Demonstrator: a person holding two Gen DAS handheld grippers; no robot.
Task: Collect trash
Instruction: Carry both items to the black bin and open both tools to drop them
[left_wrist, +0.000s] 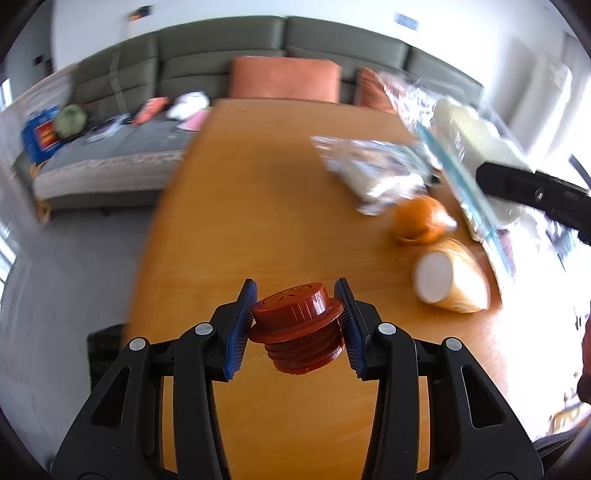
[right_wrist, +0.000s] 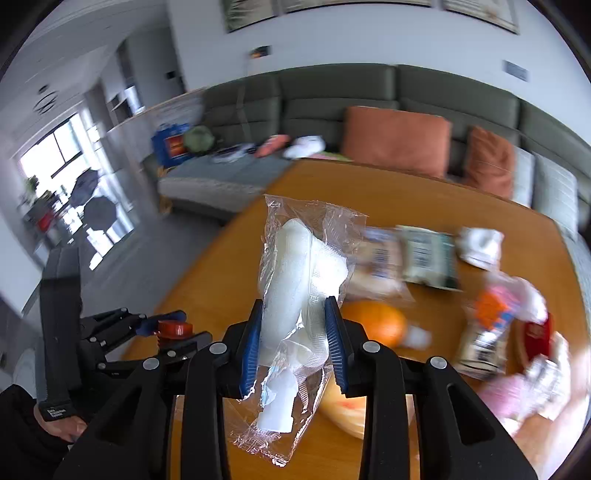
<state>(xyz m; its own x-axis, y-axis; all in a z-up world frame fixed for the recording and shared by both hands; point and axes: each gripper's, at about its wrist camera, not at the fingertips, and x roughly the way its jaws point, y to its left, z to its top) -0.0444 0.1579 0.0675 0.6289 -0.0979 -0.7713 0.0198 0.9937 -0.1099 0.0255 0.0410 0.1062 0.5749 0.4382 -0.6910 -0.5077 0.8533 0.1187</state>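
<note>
Wood is filling your view: an orange-brown table (left_wrist: 258, 192) running away from you toward a grey-green sofa (left_wrist: 221, 48) with two rust-coloured cushions (left_wrist: 284, 77) leaning on its back. Your left gripper (left_wrist: 299, 325) is pinching a red-brown threaded cap (left_wrist: 295, 325), blue pads (left_wrist: 240, 332) pressing its flange from both sides, and it is hanging above the near end of the table. Your right gripper (right_wrist: 295, 343) is squeezing a clear plastic wrapper (right_wrist: 303, 280) with something white inside; the wrapper is sticking up past the fingertips and trailing down below them, off the surface.

On the table's right side you are looking at an orange (left_wrist: 421, 218), a pale wrapped roll (left_wrist: 447, 280) lying just beside it, and crinkled clear packaging (left_wrist: 373, 170) farther back. From the right camera, more litter is sitting toward the far right: a green-and-white packet (right_wrist: 428, 258), a crumpled white tissue (right_wrist: 480, 243) and a blurred printed wrapper (right_wrist: 487, 328). Motion blur is smearing most of it.

Clutter is lying along the sofa seat, including a blue box (left_wrist: 40, 133). Grey floor (left_wrist: 74, 280) is showing left of the table, and daylight is coming through a window (right_wrist: 62, 155) on that side.
</note>
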